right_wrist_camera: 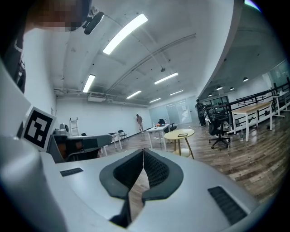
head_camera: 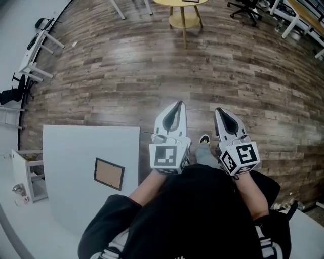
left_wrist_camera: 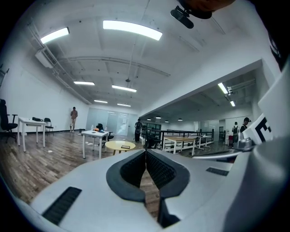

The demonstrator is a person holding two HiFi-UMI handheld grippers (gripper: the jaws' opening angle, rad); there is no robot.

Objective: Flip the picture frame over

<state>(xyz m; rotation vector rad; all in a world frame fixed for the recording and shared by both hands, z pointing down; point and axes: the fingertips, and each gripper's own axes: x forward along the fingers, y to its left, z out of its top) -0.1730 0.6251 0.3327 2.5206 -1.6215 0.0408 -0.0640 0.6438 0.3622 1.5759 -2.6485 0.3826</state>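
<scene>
The picture frame lies flat on the white table at the lower left of the head view, showing a brown board inside a dark rim. My left gripper is held over the wooden floor to the right of the table, well away from the frame, its jaws shut with nothing between them. My right gripper is beside it, also shut and empty. In the left gripper view the left gripper points level into the room, and so does the right gripper in its own view. Neither gripper view shows the frame.
A round yellow side table stands ahead on the wooden floor. White desks and an office chair are at the far right, a folded white rack at the far left. A small white cabinet sits left of the table. People stand far off.
</scene>
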